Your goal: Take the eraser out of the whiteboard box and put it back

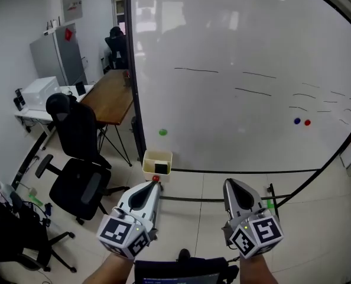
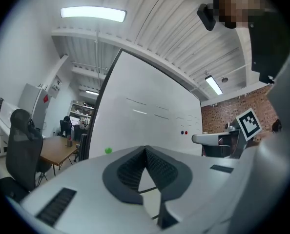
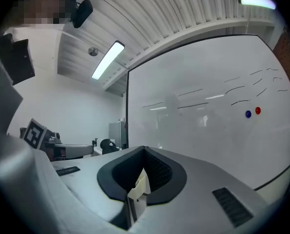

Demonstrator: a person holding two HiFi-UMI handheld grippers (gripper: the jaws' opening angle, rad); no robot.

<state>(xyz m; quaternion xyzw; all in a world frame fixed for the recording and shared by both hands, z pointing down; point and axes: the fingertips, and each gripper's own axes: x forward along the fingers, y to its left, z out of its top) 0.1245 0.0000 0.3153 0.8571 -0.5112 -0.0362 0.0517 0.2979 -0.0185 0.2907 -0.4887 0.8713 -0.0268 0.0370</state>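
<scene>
Two tools are held level in front of the whiteboard (image 1: pixel 246 46), and both are closed with nothing gripped. The left tool (image 1: pixel 156 183) has its tips touching. So does the right tool (image 1: pixel 229 183), though a small cream scrap (image 3: pixel 139 189) shows in the gap behind its tips and I cannot tell what it is.

The eraser (image 1: pixel 161 168) is the dark block lying in the pale yellow box (image 1: pixel 157 155) at the board's lower left edge. It sits just ahead of the left tool's tip and well apart from the right tool.

It should be light, probably with a soft felt face and a stiffer back, so its firm long sides look like the best place to pinch. The left tool would have to open first.
</scene>
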